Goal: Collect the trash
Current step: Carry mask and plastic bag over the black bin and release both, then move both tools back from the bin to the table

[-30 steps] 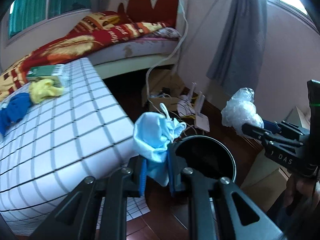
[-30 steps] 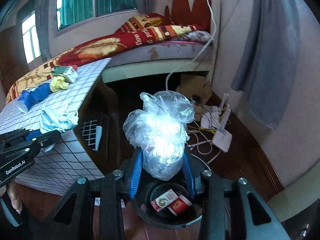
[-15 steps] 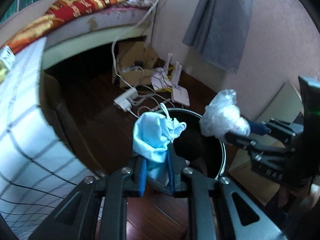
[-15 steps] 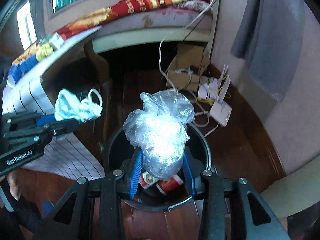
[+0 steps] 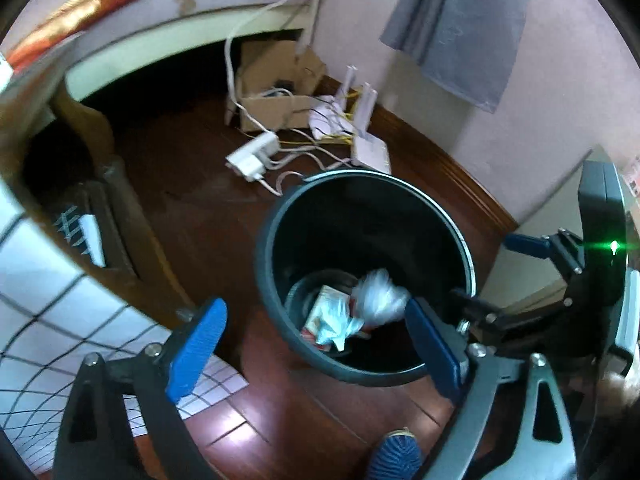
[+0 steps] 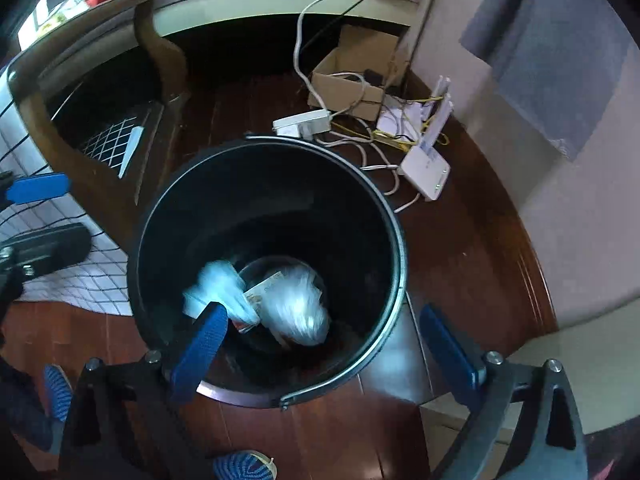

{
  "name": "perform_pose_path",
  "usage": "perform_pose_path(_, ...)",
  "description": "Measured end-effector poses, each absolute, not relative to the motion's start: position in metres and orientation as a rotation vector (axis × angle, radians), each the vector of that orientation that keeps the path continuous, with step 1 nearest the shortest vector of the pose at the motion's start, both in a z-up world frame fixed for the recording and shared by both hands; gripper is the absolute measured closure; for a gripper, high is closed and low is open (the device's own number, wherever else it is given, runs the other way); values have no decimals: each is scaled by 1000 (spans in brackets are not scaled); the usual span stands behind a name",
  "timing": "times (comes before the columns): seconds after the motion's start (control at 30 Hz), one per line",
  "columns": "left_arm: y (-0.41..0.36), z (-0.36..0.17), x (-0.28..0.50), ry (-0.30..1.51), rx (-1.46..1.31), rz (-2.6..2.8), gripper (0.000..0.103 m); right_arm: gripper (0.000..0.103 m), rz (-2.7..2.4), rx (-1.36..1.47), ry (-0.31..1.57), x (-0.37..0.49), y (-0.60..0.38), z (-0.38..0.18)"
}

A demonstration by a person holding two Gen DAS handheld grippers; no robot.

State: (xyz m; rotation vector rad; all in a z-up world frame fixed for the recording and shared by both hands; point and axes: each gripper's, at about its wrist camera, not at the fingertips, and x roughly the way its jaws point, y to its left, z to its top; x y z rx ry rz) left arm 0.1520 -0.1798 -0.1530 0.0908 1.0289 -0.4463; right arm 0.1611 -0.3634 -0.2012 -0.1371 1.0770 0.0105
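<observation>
A black trash bin (image 5: 276, 280) (image 6: 396, 240) stands on the wood floor below both grippers. A blue face mask (image 5: 334, 326) (image 6: 218, 288) and a crumpled clear plastic bag (image 5: 378, 296) (image 6: 296, 304) lie loose at its bottom, on top of a printed packet (image 5: 324, 300). My left gripper (image 5: 316, 344) hangs over the bin's near rim, its jaws opening with nothing between them. My right gripper (image 6: 324, 344) hangs over the bin too, its jaws also opening and empty. Each gripper shows in the other's view: the right (image 5: 500, 276), the left (image 6: 44, 216).
A table with a white checked cloth (image 5: 36, 320) and a wooden leg (image 5: 132, 240) stands left of the bin. Behind the bin lie a power strip (image 5: 252, 158), cables, a white router (image 5: 370, 152) and a cardboard box (image 5: 276, 80). A blue shoe (image 6: 244, 468) is near the bottom edge.
Both grippers sank over the bin and tilted down. Both went from shut to open, and the mask and the plastic bag fell into the bin.
</observation>
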Motion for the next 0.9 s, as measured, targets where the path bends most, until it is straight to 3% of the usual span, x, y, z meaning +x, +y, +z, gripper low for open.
perform_pose_path(0.07, -175, -150, 151, 1018, 94, -420, 1, 5, 12, -125, 1075, 160, -362, -197)
perform_pose_path(0.2, -165, -141, 146, 982, 85, -383, 1, 0, 3, -127, 1060, 160, -354, -187)
perform_pose_path(0.9, -149, -127, 136, 944, 94, -355, 1, 0, 7, -89, 990, 147, -342, -157)
